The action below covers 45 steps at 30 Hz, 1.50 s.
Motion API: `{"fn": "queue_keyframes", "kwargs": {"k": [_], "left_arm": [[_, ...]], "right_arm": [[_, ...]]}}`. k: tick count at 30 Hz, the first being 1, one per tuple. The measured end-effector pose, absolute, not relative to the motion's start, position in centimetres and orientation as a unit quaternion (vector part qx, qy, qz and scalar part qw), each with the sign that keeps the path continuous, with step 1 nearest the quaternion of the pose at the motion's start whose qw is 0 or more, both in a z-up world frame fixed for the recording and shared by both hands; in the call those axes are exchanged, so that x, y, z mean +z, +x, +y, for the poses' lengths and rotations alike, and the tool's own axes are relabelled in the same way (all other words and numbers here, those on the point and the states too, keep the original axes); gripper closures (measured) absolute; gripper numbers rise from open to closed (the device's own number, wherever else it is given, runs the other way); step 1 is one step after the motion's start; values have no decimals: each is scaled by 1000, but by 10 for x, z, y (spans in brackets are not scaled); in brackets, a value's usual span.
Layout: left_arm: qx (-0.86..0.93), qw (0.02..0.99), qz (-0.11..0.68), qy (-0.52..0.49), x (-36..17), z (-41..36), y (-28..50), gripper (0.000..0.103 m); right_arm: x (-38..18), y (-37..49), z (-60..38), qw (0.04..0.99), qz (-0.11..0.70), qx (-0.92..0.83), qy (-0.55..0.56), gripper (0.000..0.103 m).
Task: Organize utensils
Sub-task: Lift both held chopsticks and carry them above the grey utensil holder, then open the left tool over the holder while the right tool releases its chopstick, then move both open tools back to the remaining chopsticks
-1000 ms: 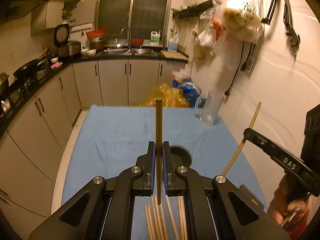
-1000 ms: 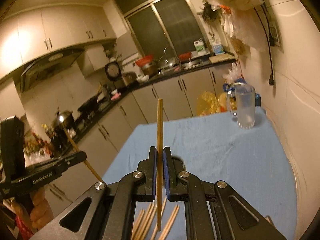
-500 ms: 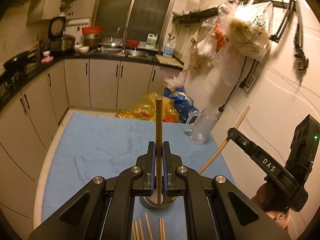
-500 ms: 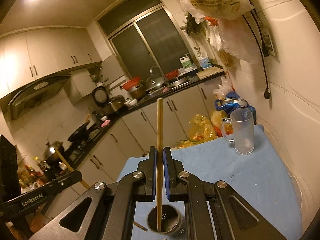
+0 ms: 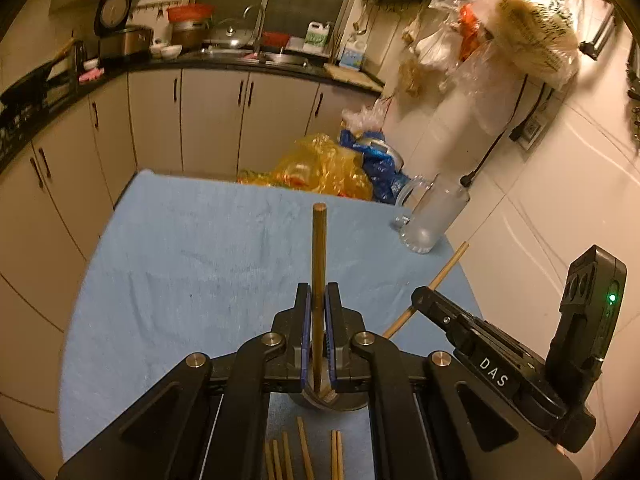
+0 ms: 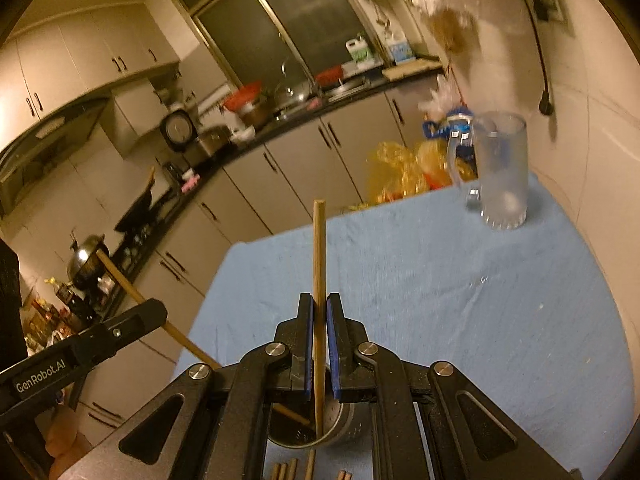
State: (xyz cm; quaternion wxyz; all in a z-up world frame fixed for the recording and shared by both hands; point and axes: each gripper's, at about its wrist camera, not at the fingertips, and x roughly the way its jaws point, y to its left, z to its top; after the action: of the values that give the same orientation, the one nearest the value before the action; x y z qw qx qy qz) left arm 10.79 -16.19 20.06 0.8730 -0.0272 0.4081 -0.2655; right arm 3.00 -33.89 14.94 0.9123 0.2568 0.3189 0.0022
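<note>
A: Where do things stand with the utensils?

B: Each hand-held gripper is clamped on one chopstick. The left hand-held gripper pinches a darker chopstick upright, its lower end down in the metal cup just beneath the jaws. The right hand-held gripper grips a paler chopstick, and that tip also sits inside the cup, close to its near wall.

A: And the rest?

B: More loose chopsticks lie flat on the blue-clothed surface, just in front of the cup. A glass mug stands well apart, near the far corner by the wall.

A: What could go wrong from here?

B: Both sticks seem to converge on one small cup from either side, so the two tools are crowded. In the right wrist view the left tool's stick crosses low toward the rim. If one gripper lets go while its stick is tilted, the stick may lean on the rim and tip out. The cup looks light; a sideways nudge from a jaw could likely slide or topple it on the cloth.

A: Is either tip touching the bottom?

B: Hard to tell; the jaws hide most of the cup. Releasing from too high could make a stick bounce out.
</note>
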Motion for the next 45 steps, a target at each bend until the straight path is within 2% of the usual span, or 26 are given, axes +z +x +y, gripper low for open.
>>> {"fn": "queue_keyframes", "kwargs": {"k": [6,12,17,21,27,34,45], "left_arm": [[-268,871,410,-30,194,-157,113,97],[-268,874,404,-41,201,-144,109,90],[-268,879,391,-49,211,-130,95,90],[-267,884,379,-52,215,-112,76,81],[-259,888,376,-53,208,-91,48,77],[-253,880,399,-47,174,-68,17,76],[-238,828,504,-66,72,-18,-21,76]], "right_arm": [[145,32,-338,911,325,2,254,95],[151,24,-339,912,318,3,258,84],[160,7,-341,914,308,5,263,83],[161,-16,-341,912,304,11,275,79],[144,-46,-330,904,319,21,283,79],[118,-76,-304,898,351,39,263,79],[48,-109,-288,859,428,42,277,79]]}}
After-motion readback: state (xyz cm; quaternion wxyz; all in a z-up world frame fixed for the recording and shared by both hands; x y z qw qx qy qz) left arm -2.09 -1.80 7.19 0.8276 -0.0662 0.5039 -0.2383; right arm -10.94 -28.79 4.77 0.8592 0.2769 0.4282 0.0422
